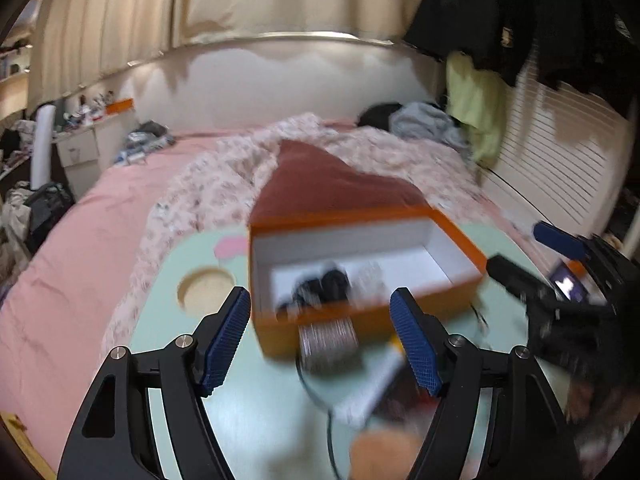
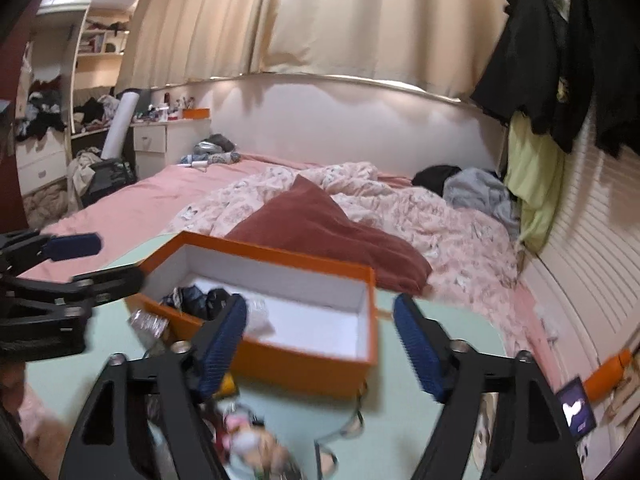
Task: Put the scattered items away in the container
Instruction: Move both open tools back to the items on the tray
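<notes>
An orange box (image 1: 372,314) with a white inside stands open on a mint-green table (image 1: 256,408). Black items (image 1: 320,286) and a clear plastic piece (image 2: 256,312) lie in it. In front of the box lie a ribbed silvery item (image 1: 328,344), a white flat item (image 1: 372,388) and a black cable (image 1: 316,396). My left gripper (image 1: 320,296) hovers open over the box's near wall, holding nothing. My right gripper (image 2: 320,304) stands open over the box's right half, also holding nothing. Below it are a blurred pink plush thing (image 2: 248,440) and a wire loop (image 2: 344,432).
The table has a round recess (image 1: 206,288) at its left. Behind it is a bed with a pink sheet (image 2: 132,204), a floral duvet and a maroon cloth (image 2: 320,224). A lit phone (image 2: 578,408) and an orange bottle (image 2: 608,372) sit at the right. Dark clothes hang above.
</notes>
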Motion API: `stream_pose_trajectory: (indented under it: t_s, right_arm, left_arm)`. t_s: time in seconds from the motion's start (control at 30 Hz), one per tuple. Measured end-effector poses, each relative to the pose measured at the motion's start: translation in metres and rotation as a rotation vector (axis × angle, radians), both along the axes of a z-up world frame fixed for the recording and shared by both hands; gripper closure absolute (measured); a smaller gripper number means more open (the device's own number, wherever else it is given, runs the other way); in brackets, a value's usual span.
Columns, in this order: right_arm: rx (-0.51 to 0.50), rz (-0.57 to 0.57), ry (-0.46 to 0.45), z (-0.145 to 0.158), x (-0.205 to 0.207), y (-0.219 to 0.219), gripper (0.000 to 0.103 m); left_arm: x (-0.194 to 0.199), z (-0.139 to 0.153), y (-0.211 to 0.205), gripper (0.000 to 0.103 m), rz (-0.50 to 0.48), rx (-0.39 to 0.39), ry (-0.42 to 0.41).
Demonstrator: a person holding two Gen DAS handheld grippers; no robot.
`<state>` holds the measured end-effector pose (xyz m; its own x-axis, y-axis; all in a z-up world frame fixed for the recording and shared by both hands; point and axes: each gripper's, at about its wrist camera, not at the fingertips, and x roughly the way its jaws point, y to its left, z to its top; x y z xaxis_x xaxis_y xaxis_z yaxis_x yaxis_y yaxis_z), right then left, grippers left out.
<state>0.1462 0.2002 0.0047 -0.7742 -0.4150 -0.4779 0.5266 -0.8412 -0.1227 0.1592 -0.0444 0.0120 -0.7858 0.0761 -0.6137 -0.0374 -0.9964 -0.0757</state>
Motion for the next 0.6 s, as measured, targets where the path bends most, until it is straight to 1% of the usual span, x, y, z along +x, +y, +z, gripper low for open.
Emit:
stream_pose_trajectory:
  t_s: [0.03, 0.07, 0.13, 0.17, 0.23, 0.27, 0.33, 0.43, 0.5, 0.53, 0.57, 0.6]
  right_arm:
    - [-0.031, 0.025, -0.066, -0.005, 0.001, 0.011, 0.024]
    - [-0.061, 0.051, -0.129, -0.011, 0.001, 0.020, 0.024]
    - [-0.139, 0.111, -0.260, -0.029, -0.001, 0.040, 0.024]
    - [-0.170, 0.117, -0.298, -0.036, -0.002, 0.048, 0.025]
    - [-0.209, 0.100, -0.357, -0.048, -0.007, 0.058, 0.026]
    - [-0.213, 0.086, -0.384, -0.053, -0.010, 0.061, 0.026]
    - [-0.209, 0.060, -0.413, -0.060, -0.015, 0.061, 0.027]
    - [-0.183, 0.076, -0.427, -0.064, -0.012, 0.055, 0.033]
    - [-0.126, 0.087, -0.416, -0.067, -0.007, 0.046, 0.038]
    - [-0.095, 0.094, -0.412, -0.069, -0.005, 0.041, 0.043]
    - [-0.065, 0.101, -0.408, -0.072, -0.002, 0.036, 0.046]
    - [-0.036, 0.105, -0.402, -0.075, 0.001, 0.032, 0.047]
  left_arm:
    - [0.009, -0.004, 0.000, 0.031, -0.024, 0.021, -0.017]
    - [0.019, -0.010, 0.000, 0.031, -0.058, 0.063, -0.034]
    - [0.033, -0.020, 0.001, 0.031, -0.089, 0.124, -0.043]
    - [0.035, -0.024, 0.003, 0.031, -0.087, 0.126, -0.045]
    - [0.038, -0.032, 0.010, 0.031, -0.078, 0.067, -0.050]
    - [0.038, -0.037, 0.015, 0.031, -0.063, 0.016, -0.054]
    - [0.036, -0.046, 0.019, 0.031, -0.046, -0.036, -0.075]
    - [0.034, -0.056, 0.022, 0.031, -0.066, -0.056, -0.113]
    - [0.035, -0.061, 0.024, 0.031, -0.086, -0.065, -0.130]
    - [0.034, -0.062, 0.025, 0.031, -0.096, -0.065, -0.136]
    - [0.033, -0.064, 0.026, 0.031, -0.106, -0.065, -0.141]
    - [0.032, -0.066, 0.028, 0.031, -0.118, -0.064, -0.148]
